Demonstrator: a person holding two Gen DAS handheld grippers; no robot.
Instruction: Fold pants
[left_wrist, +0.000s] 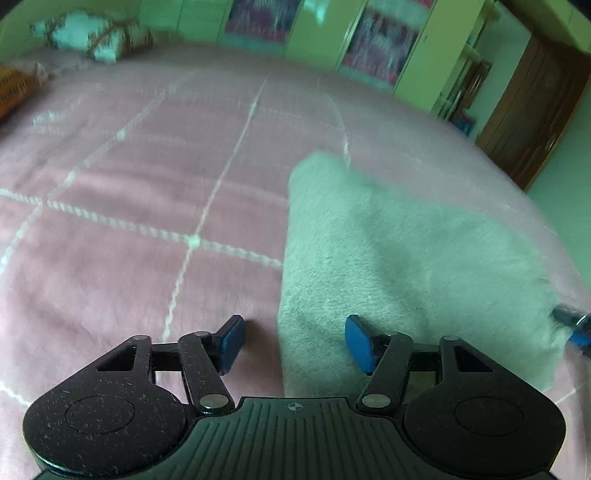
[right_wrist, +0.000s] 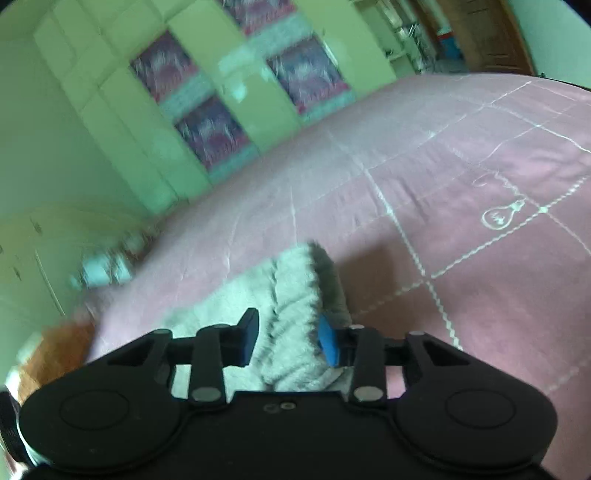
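Right hand-held gripper (right_wrist: 288, 341): jaws partly closed on a bunched fold of the pants (right_wrist: 291, 295), fabric fills the gap and the blue pad presses its right side. The grip sits at the edge of the bundle, not deep. Risk: fleece is thick and springy, so a shallow pinch could slip out on a lift or pull, dropping the fold.

Left hand-held gripper (left_wrist: 291, 341): jaws about half open, nothing gripped. The pants' near-left edge lies between the pads; the right pad is over the fabric, the left pad over bare bed (left_wrist: 129, 184). Whether the pads touch cloth can't be told. Risk: closing from here may catch only the top layer, or the bedcover along with it, so the layers would shear and the fold go crooked.

Pants in the left view (left_wrist: 406, 258): a pale fuzzy bundle on the bed's near right, running away to the far side, already doubled by the look of it. The right gripper's tip shows at the bundle's right edge. One side held and the other loose means any pull would likely skew the bundle toward the right.

Both views are motion-blurred, so edge alignment can't be checked. Far side: pillow (left_wrist: 92, 35) and wardrobe (left_wrist: 325, 40), well apart, no snag risk.
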